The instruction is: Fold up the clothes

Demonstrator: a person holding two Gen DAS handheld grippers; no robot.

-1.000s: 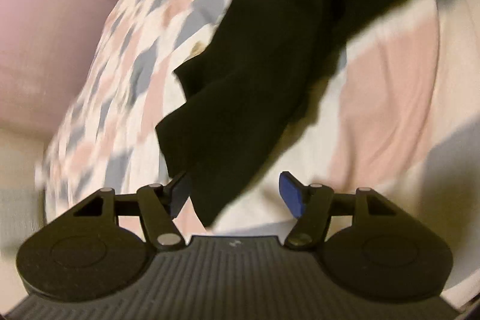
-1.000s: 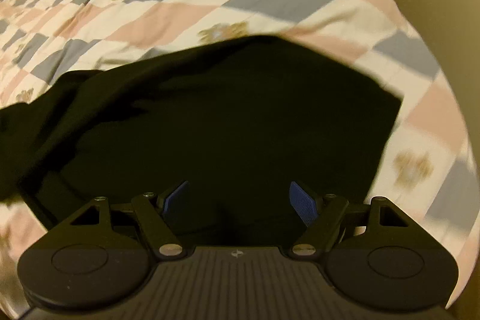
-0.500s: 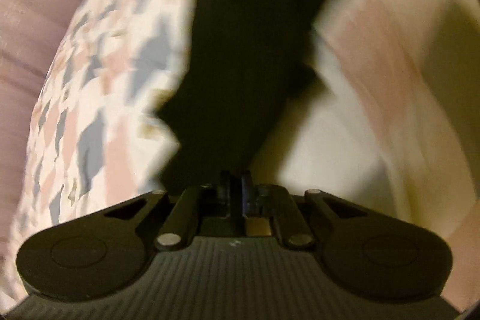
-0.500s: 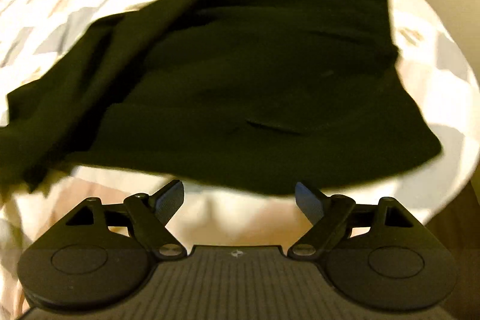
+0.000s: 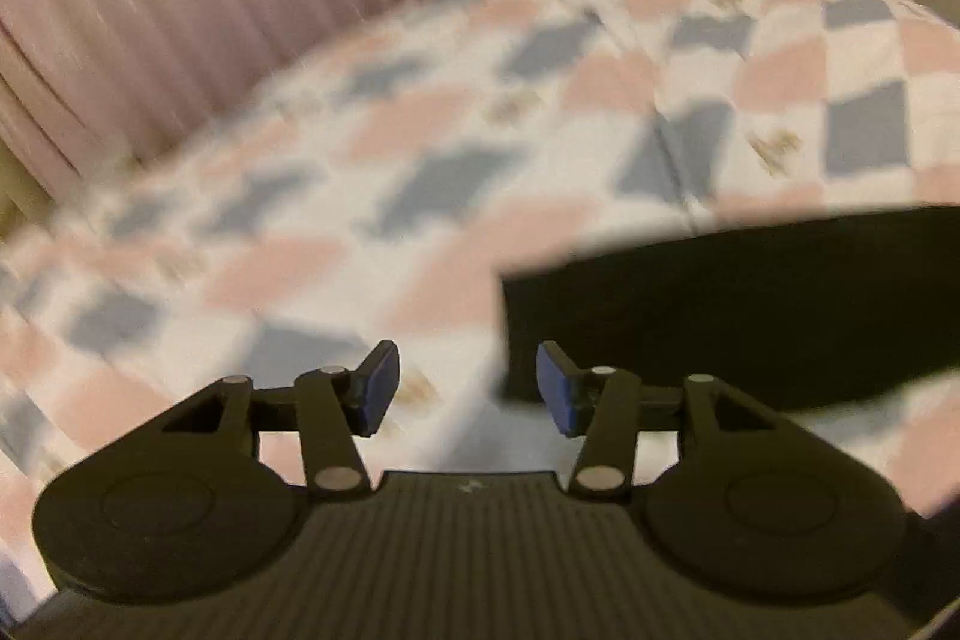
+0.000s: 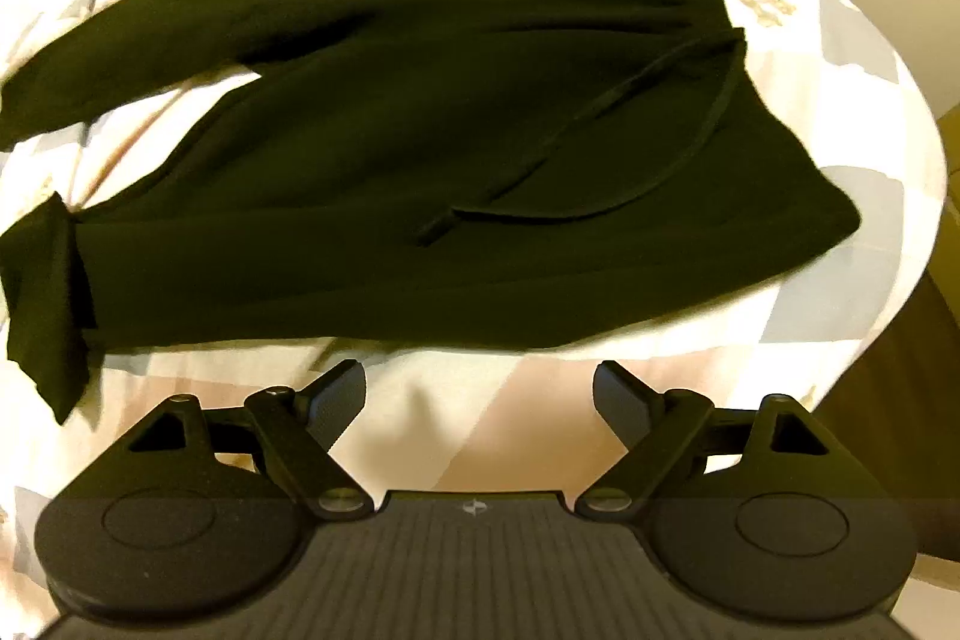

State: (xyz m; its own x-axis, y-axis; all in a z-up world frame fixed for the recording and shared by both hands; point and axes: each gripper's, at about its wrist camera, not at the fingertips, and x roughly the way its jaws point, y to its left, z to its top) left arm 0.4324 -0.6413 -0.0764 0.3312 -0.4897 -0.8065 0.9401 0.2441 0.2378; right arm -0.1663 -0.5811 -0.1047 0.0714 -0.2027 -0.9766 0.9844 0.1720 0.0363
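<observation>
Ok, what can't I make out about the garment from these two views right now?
- Left wrist: black garment cut off by the right frame edge; motion blur smears the checked bedspread.
- Right wrist: garment sleeve ends run off the left edge; its dark fabric hides folds and layers.

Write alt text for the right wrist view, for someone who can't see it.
A black long-sleeved top lies spread on a checked pink, grey and white bedspread, one sleeve stretched left. The open right gripper hovers at its near edge, holding nothing.
</observation>
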